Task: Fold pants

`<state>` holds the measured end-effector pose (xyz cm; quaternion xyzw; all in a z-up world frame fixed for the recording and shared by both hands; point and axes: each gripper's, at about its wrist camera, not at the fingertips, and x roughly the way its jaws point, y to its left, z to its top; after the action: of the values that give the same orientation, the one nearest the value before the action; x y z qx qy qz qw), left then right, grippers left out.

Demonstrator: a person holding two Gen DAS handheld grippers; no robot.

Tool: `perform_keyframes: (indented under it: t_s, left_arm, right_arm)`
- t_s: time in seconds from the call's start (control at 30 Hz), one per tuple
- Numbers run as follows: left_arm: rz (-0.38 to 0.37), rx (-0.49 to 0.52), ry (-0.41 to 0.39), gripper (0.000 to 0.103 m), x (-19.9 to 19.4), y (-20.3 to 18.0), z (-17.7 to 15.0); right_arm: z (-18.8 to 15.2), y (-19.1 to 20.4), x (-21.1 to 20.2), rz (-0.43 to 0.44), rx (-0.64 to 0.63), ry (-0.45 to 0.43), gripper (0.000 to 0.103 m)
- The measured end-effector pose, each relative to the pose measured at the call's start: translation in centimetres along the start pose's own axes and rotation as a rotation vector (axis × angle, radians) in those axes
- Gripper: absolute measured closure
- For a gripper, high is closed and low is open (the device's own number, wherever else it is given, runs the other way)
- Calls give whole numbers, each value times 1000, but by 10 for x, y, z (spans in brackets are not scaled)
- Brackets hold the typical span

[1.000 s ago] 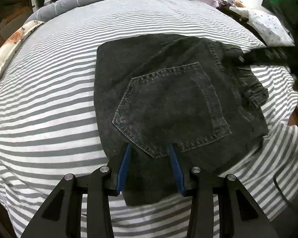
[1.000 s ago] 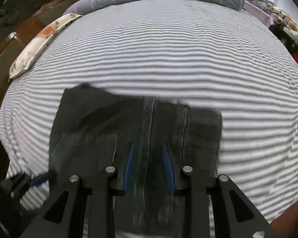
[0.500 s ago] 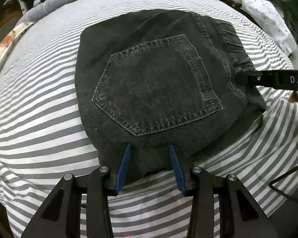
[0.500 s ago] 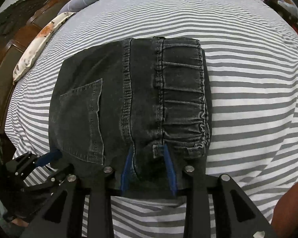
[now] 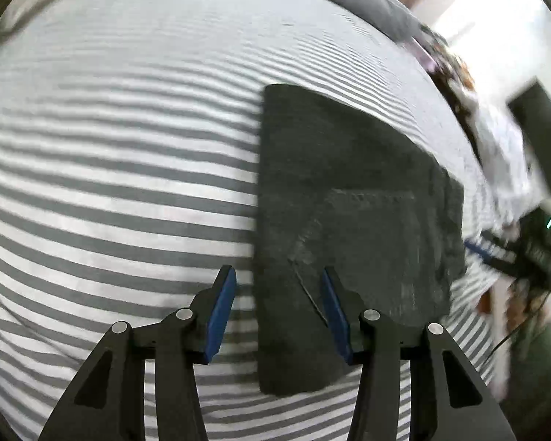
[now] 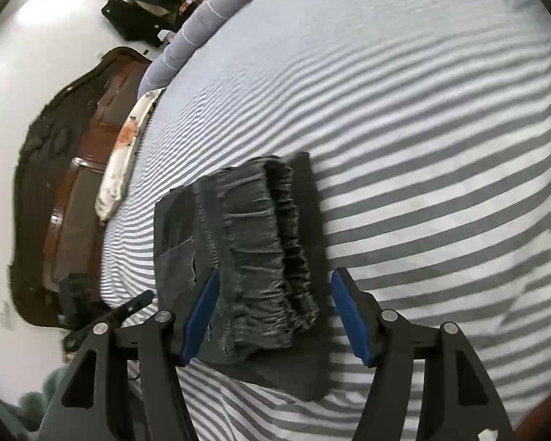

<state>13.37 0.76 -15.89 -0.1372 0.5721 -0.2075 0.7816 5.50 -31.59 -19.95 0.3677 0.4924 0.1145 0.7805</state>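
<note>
The dark grey jeans (image 5: 352, 220) lie folded into a compact rectangle on the grey-and-white striped bed (image 5: 110, 183), back pocket up. My left gripper (image 5: 279, 305) is open and empty, hovering over the near left edge of the folded jeans. In the right wrist view the jeans (image 6: 246, 257) show their elastic waistband on top. My right gripper (image 6: 275, 312) is open and empty, jaws spread either side of the waistband end. The left gripper (image 6: 128, 305) shows at the lower left there.
A grey striped bolster (image 6: 209, 11) lies along the far bed edge. A floral pillow (image 6: 125, 158) and dark wooden headboard (image 6: 66, 183) are at the left. Clutter and a dark box (image 5: 540, 136) sit beyond the bed's right side.
Both grippers have opened and let go of the jeans, which now lie flat and folded. Both have pulled back and swung sideways; the left view is blurred by motion.
</note>
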Motion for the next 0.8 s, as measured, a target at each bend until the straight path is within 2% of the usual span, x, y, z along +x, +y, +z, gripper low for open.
perform_keyframes:
  t_s: [0.1,0.17,0.4,0.5,0.67,0.73,0.8]
  left_arm:
    - [-86,-103,27,54,8,23,5]
    - [-114,-110,29,54,5,30,8]
    - [-208,-87,61,54,19,25,15]
    - [-249,-115,55,54,20,31,18]
    - [-228,-98,53,54,20,28,19]
    - [-208,-98,51,54,21,24,21]
    - [-148,-69,53,55,20,12,21]
  right_arm:
    - [4,-16,7,35,18,28,42]
    - [8,-24,14,58,35,44,44]
    - [11,-28,37,172,-24,79,46]
    - [16,-28,45,240,-23,103,46]
    - [17,-23,54,238,-33,131,47]
    - [16,-22,53,215,-24,123,52]
    - [15,-20,52,173,-17,112,59]
